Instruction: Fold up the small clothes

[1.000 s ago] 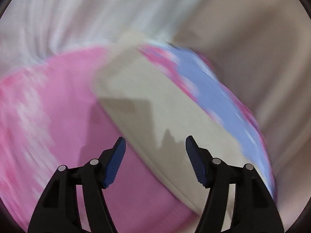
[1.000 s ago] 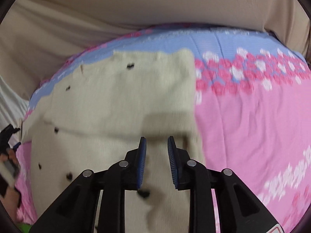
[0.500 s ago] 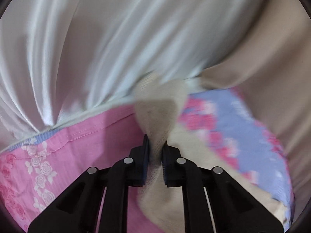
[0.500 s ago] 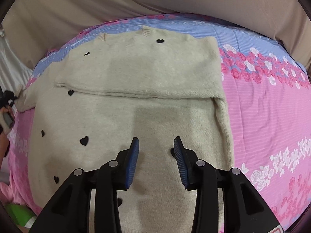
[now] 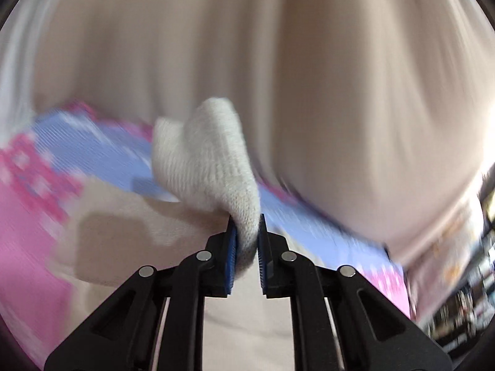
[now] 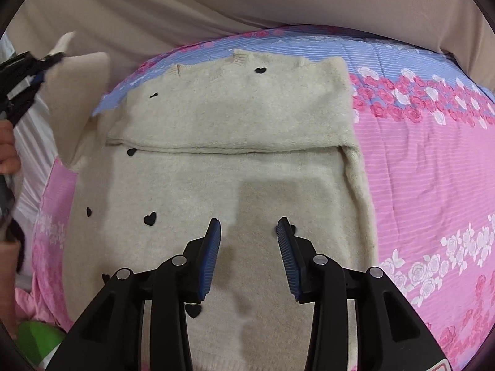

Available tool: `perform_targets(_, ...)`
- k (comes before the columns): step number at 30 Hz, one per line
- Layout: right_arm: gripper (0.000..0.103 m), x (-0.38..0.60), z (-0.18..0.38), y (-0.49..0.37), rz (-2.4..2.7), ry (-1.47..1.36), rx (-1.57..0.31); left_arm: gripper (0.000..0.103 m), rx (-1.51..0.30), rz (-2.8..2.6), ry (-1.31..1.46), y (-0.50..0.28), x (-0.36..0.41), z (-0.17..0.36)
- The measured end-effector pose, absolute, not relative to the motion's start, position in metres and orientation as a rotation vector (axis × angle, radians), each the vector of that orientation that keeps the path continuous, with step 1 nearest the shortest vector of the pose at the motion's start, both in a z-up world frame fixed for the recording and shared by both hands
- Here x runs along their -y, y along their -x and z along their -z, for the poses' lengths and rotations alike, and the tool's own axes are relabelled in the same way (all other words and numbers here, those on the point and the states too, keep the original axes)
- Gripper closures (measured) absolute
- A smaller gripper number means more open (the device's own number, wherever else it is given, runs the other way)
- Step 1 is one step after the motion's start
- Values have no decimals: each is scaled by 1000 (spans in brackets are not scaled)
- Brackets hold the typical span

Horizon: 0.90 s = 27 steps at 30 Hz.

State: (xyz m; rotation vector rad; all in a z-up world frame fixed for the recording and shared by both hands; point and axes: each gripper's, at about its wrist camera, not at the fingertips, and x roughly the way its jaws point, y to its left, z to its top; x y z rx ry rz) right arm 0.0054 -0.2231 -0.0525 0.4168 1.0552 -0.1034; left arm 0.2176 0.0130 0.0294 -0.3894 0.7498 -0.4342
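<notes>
A cream knit sweater (image 6: 235, 173) with small black hearts lies flat on a pink and blue floral bedsheet (image 6: 433, 160). One sleeve lies folded across its upper part. My left gripper (image 5: 246, 241) is shut on the cuff of the other sleeve (image 5: 210, 157) and holds it lifted off the bed. In the right wrist view that gripper (image 6: 51, 58) shows at the far left with the sleeve (image 6: 80, 92) stretched up to it. My right gripper (image 6: 249, 238) is open and empty, hovering over the sweater's lower body.
A beige curtain or sheet (image 6: 216, 3) hangs behind the bed. White fabric (image 6: 31, 154) lies at the left bed edge. A green object (image 6: 34, 337) sits at the lower left. Cluttered shelves (image 5: 464, 278) show blurred at the right of the left wrist view.
My left gripper closed on the sleeve cuff and lifted it, swinging over toward the sweater. My right gripper opened wider and pulled back over the sweater's body.
</notes>
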Motion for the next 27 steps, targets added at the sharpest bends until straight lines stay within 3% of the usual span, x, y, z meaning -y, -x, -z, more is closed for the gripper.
perform_targets(2, 64, 233, 57, 2, 113, -433, -1051, 79, -845, 479, 361, -208, 31, 1)
perform_targets(3, 64, 240, 60, 5, 118, -438, -1052, 54, -926, 473, 326, -202, 56, 25)
perform_targets(4, 64, 245, 62, 8, 122, -442, -1055, 44, -970, 471, 311, -197, 68, 41)
perform_targets(5, 64, 250, 64, 9, 129, -446, -1060, 39, -1011, 452, 296, -188, 78, 60)
perform_targets(8, 63, 261, 62, 7, 121, -465, -1038, 39, -1051, 406, 329, -163, 68, 79)
perform_targets(11, 57, 263, 59, -14, 65, -506, -1015, 31, -1048, 358, 413, -142, 31, 83)
perform_targets(15, 49, 253, 67, -68, -17, -587, -1016, 29, -1001, 264, 446, -117, -18, 77)
perform_targets(24, 49, 245, 112, -145, 23, -792, -999, 23, -976, 144, 557, -101, -123, 81)
perform_targets(26, 59, 241, 112, -154, 5, -820, -964, 23, -976, 143, 588, -103, -136, 84)
perform_targets(27, 87, 239, 113, -158, -17, -833, -963, 23, -977, 144, 608, -105, -142, 85)
